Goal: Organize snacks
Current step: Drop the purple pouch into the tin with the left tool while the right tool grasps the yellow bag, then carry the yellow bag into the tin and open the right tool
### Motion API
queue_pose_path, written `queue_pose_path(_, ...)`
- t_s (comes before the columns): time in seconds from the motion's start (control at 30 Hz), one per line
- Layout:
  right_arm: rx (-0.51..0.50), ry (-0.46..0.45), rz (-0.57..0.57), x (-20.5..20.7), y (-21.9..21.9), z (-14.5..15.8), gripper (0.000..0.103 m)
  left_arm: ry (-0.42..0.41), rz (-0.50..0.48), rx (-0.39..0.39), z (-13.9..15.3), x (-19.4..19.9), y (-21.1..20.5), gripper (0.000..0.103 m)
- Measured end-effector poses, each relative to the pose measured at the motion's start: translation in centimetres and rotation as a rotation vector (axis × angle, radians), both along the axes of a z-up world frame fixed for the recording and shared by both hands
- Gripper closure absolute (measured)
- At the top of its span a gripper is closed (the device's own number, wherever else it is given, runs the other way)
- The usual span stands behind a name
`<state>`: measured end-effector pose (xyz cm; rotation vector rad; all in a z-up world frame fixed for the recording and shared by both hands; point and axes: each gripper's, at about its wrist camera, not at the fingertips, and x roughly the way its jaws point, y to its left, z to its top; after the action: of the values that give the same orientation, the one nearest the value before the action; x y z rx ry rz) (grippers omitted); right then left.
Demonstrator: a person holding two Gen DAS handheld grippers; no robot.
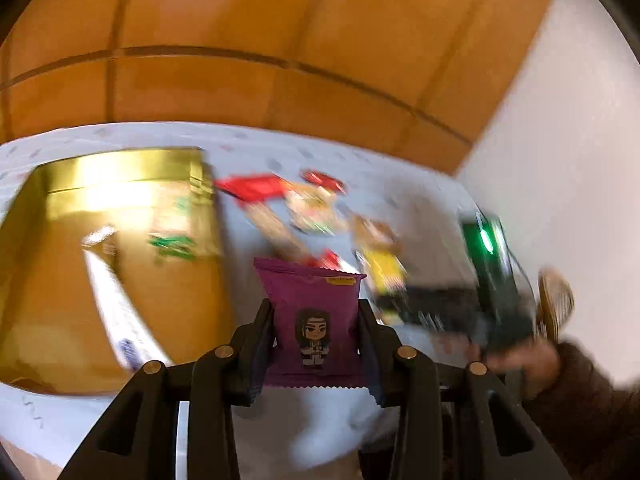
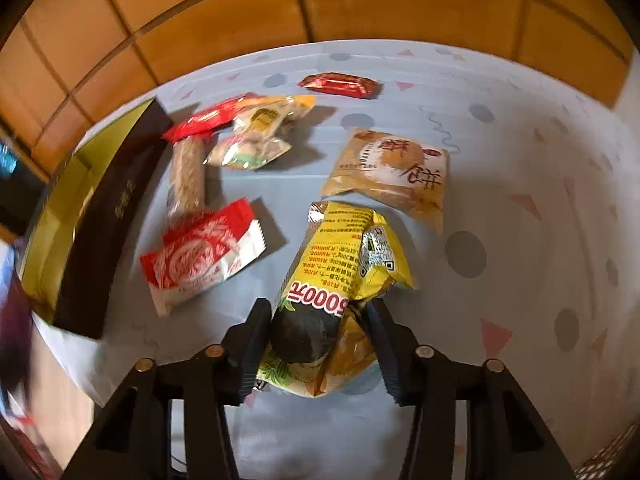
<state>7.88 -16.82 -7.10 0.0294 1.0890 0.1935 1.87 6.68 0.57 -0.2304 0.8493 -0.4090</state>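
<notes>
My left gripper (image 1: 316, 340) pinches a purple snack packet (image 1: 314, 320) upright; my right gripper (image 2: 320, 336) clamps a crumpled yellow packet (image 2: 340, 272) lying on the tablecloth (image 2: 520, 160).

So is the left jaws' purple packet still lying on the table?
No: the purple packet is clamped between the left gripper's jaws, lifted off the table.

Warm light — left view motion-blurred

Home (patterned tablecloth (image 2: 520, 152), wood panelling (image 2: 240, 12))
</notes>
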Motion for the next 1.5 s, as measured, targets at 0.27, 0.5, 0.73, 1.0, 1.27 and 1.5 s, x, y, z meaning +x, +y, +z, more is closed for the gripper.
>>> queue_pose_path(0.27,0.041,0.014,0.023,0.0,-0.9,-0.5,0.056,0.130,0.268,-0.020,-0.8,6.2,6.4,0.063)
queue_pose_path(0.5,0.035,0.001,0.038,-0.1,-0.7,-0.6,0.055,0.144,0.327,0.070,-2.7,13.0,7.7,0.063)
queue_pose_path(0.73,0.033,-0.001,0.042,-0.1,-0.7,-0.6,0.055,0.201,0.396,0.117,-4.5,17.8,9.5,0.060)
queue_pose_path(1.0,0.001,-0.009,0.049,-0.2,0.0,-0.8,0.049,0.178,0.435,0.101,-2.9,15.0,9.5,0.058)
queue_pose_path(1.27,-0.014,-0.027,0.041,-0.3,0.1,-0.8,0.051,0.133,0.400,0.183,-2.2,7.6,5.8,0.058)
queue_pose_path(1.5,-0.016,-0.031,0.040,-0.7,0.0,-0.7,0.056,0.132,0.371,0.215,-2.9,3.6,3.7,0.058)
